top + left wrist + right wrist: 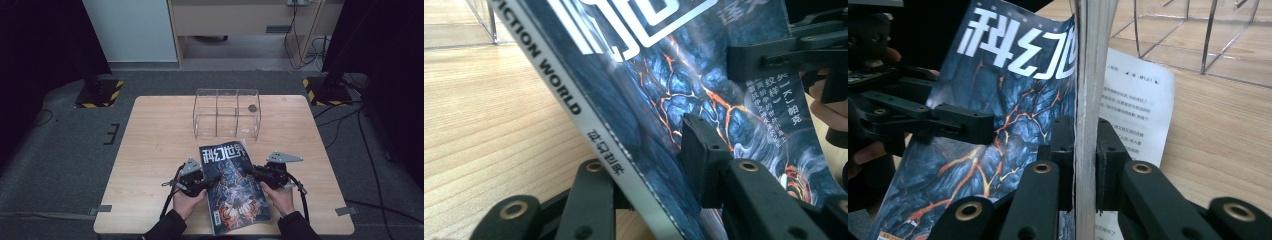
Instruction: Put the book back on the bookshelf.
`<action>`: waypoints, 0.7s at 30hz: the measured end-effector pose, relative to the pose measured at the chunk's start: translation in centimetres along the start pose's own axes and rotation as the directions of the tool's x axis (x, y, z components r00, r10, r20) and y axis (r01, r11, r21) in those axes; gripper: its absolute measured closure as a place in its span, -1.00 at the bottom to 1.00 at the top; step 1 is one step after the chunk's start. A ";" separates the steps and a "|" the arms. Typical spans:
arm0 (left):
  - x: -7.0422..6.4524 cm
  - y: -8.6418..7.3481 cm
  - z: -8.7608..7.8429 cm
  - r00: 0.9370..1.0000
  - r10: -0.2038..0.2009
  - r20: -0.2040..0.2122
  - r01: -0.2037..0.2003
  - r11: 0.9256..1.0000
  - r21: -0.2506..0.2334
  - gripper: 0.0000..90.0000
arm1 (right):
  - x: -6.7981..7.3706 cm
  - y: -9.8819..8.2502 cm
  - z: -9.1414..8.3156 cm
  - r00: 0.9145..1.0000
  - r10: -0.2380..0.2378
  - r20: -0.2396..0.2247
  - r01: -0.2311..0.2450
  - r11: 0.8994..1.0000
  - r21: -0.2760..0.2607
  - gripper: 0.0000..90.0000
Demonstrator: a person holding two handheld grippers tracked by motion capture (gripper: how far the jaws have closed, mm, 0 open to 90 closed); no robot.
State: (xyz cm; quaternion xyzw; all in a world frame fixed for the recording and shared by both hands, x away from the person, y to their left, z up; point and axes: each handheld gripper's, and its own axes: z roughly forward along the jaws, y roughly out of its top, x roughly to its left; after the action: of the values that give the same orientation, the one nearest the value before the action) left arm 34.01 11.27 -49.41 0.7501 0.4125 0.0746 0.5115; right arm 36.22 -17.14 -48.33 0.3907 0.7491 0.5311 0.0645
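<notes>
Magazine (684, 85) spine (561, 92) reads "ICTION WORLD"; cover (1013, 100) title "科幻世界"

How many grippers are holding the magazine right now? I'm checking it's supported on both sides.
2. The left gripper clamps the magazine at its spine edge; the right gripper clamps the opposite, page edge.

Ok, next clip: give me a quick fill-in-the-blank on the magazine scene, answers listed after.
1. Both claws grip one ____, the left claw at its spine side and the right claw at its page edge.
2. Behind it on the table stands a clear ____ with compartments.
3. A small dark round object lies in the ____ compartment as the high view shows it.

Missing words: magazine; box; right
</notes>
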 end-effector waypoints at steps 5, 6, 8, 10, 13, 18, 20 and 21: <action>-0.3 0.2 -0.1 1.000 0.008 -0.007 -0.008 1.000 0.001 0.55 | -0.1 0.1 0.2 1.000 0.000 0.016 -0.001 1.000 0.012 0.76; -0.4 0.3 -0.1 1.000 0.010 -0.011 -0.010 1.000 0.001 0.56 | -0.1 0.1 0.2 1.000 -0.001 0.018 0.000 1.000 0.014 0.75; -0.5 0.4 -0.2 1.000 0.010 -0.014 -0.011 1.000 -0.005 0.57 | -0.2 0.2 0.2 1.000 -0.002 0.021 0.002 1.000 0.018 0.74; -0.6 0.6 -0.4 1.000 0.010 -0.016 -0.010 1.000 -0.013 0.60 | -0.3 0.2 0.2 1.000 0.005 0.018 -0.005 1.000 0.015 0.72; -0.7 1.1 -0.7 1.000 0.013 -0.018 -0.014 1.000 -0.022 0.64 | -0.4 0.3 0.3 1.000 0.015 0.014 -0.016 1.000 0.007 0.66; -1.0 1.9 -1.5 0.999 0.024 -0.028 -0.025 0.999 -0.043 0.70 | -0.4 0.5 0.4 1.000 0.018 0.006 -0.018 1.000 -0.012 0.59; -1.0 2.2 -1.8 0.999 0.026 -0.030 -0.027 0.999 -0.047 0.73 | -0.4 0.6 0.5 1.000 0.022 0.004 -0.022 1.000 -0.022 0.55; -1.0 2.3 -1.9 0.999 0.027 -0.029 -0.028 0.998 -0.049 0.76 | -0.5 0.7 0.5 1.000 0.026 -0.001 -0.026 0.999 -0.023 0.49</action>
State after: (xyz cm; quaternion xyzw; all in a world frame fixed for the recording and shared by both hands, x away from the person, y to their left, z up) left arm 33.56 11.57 -46.32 0.7417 0.4075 0.1025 0.5228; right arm 37.16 -16.96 -48.13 0.3994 0.7377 0.5407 0.0618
